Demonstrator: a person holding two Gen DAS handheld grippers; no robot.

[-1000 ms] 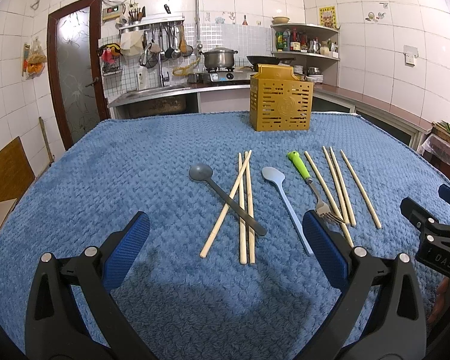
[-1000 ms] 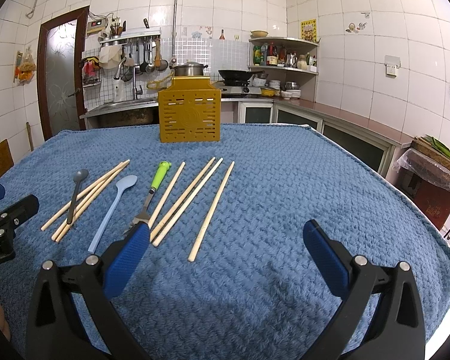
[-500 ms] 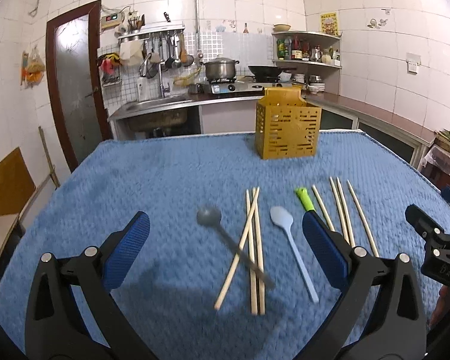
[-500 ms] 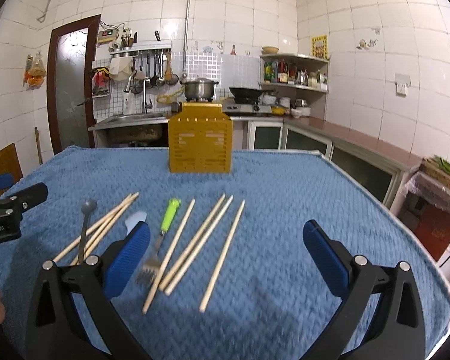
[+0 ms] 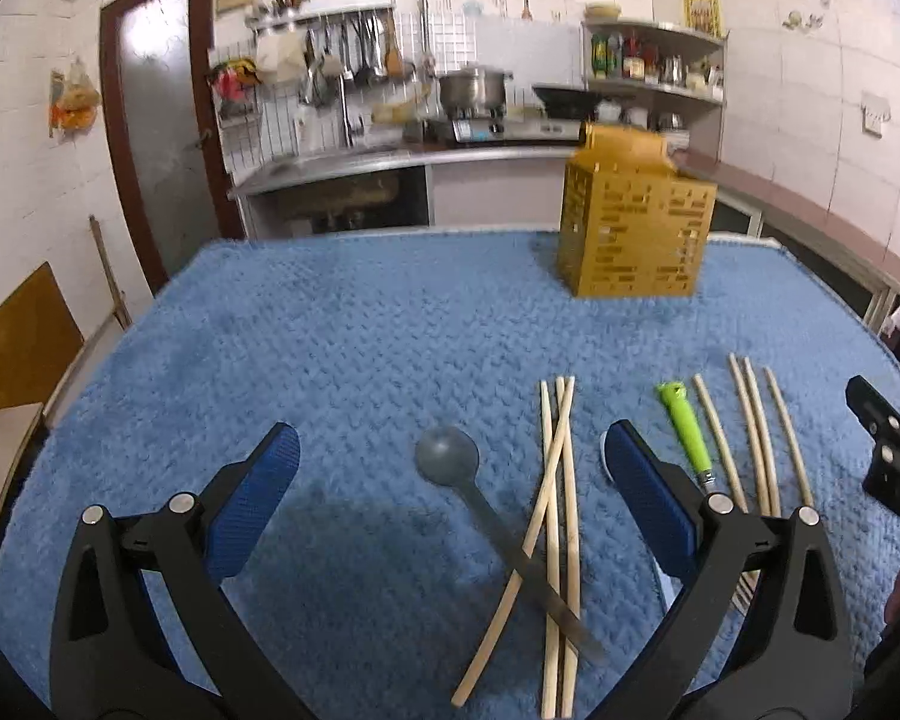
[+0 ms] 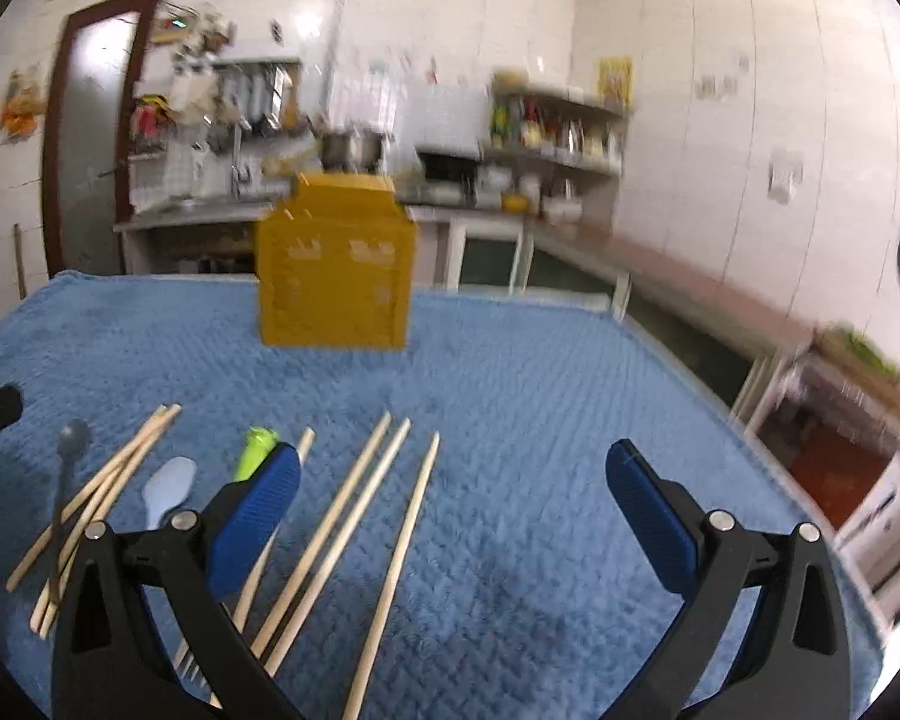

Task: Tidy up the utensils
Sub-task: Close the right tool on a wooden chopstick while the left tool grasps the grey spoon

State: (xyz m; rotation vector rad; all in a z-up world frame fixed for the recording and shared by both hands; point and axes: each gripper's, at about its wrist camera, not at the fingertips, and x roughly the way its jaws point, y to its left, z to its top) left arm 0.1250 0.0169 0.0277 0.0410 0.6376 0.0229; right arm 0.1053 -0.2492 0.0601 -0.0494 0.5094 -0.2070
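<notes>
The right wrist view is smeared by motion blur, so the far counter, shelves and the perforated yellow plastic utensil holder read only as soft shapes there; the left wrist view shows the same holder more sharply, standing upright at the far side of the textured blue cloth-covered table. The left gripper hovers with its blue-padded jaws spread wide and nothing between them, and its right finger hides nearly all of the pale blue plastic spoon, whose bowl is plain only from the right wrist camera. The grey long-handled spoon lies in the gap between the left jaws, its handle running under one of three crossed wooden chopsticks whose lower ends are cut off by the frame edge. The green-handled metal fork lies just right of that finger, its tines mostly hidden behind the black gripper frame. Four more wooden chopsticks lie spread beside the fork. The right gripper is likewise wide apart and empty, its left finger covering the fork's shaft and part of one chopstick. Its black tip pokes into the left view's right edge.
</notes>
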